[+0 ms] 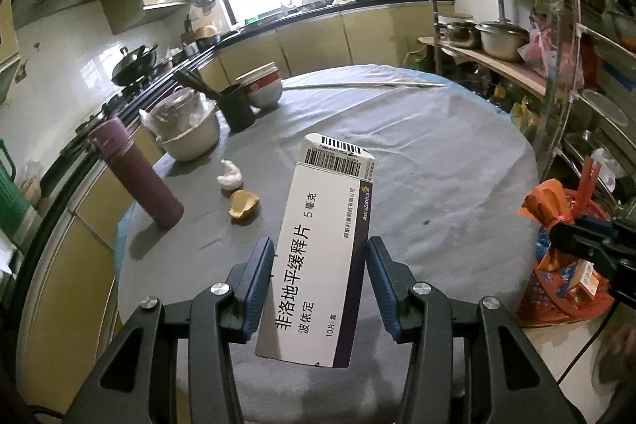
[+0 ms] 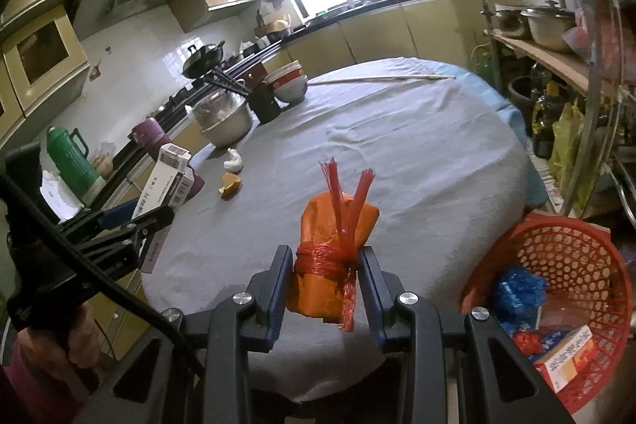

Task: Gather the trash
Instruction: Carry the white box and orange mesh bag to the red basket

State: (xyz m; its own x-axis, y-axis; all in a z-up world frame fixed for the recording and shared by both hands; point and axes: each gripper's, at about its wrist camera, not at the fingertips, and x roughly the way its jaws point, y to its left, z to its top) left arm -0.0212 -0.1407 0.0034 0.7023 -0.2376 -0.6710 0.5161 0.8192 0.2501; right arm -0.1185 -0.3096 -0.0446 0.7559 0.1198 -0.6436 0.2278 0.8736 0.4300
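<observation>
The left gripper (image 1: 320, 289) is clamped on a white medicine box (image 1: 324, 249) — the box stands up between the two blue-padded fingers (image 1: 258, 285), barcode end pointing away, raised above the near edge of the round table (image 1: 437, 153). In the right wrist view the same box (image 2: 165, 181) shows off the table's left edge.

The right gripper (image 2: 324, 289) grips an orange packet (image 2: 334, 253) bound with red string; the packet sits upright between the fingers (image 2: 278, 289), string ends fanning out at its top, over the near edge of the table (image 2: 397, 146).

A red basket (image 2: 556, 273) stands past the table's right edge, just beside the right gripper, with a blue wrapper and a small carton lying inside.

Still on the cloth near the left edge — a crumpled white tissue (image 1: 229, 176) and an orange peel (image 1: 243, 204), close together, beside a purple flask (image 1: 137, 175). Bowls (image 1: 260, 84) and a covered pot (image 1: 187, 128) sit toward the far left edge.
</observation>
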